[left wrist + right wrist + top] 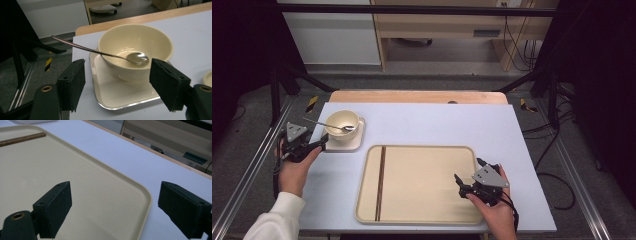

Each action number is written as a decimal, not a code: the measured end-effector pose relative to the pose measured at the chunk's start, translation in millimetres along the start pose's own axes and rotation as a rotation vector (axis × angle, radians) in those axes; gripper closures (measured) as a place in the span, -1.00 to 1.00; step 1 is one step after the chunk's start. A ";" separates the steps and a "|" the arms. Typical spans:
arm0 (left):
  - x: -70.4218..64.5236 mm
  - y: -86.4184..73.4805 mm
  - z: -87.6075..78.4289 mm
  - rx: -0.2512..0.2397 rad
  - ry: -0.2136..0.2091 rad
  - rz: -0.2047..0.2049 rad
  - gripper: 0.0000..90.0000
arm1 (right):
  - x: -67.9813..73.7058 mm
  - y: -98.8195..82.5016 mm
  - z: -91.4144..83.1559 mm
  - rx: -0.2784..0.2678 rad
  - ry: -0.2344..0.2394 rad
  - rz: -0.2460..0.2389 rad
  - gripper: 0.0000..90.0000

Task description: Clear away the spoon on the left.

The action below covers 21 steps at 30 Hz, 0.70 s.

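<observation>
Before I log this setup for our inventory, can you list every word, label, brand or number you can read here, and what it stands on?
None can be read.
Bowl, spoon, plate, tray: plain, no print.
Yellow-black strips on the floor: hazard stripes, no words.
Wall socket plate and dark plate on the wooden bench: too small or blurred to read.
</observation>
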<state>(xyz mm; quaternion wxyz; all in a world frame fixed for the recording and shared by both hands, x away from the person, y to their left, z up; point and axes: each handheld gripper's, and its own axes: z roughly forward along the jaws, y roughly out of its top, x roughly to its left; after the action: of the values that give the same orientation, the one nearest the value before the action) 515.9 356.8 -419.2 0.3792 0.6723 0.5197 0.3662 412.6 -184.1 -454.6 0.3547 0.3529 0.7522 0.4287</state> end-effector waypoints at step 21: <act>21.6 -0.2 42.6 -0.078 -0.023 -0.062 -0.12 | 6.9 -0.7 5.1 0.023 0.031 -0.011 -0.71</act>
<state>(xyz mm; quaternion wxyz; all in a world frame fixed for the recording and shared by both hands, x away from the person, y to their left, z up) 557.7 372.4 -436.2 0.4222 0.6446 0.5213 0.3667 413.3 -176.5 -458.8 0.3412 0.3460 0.7646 0.4234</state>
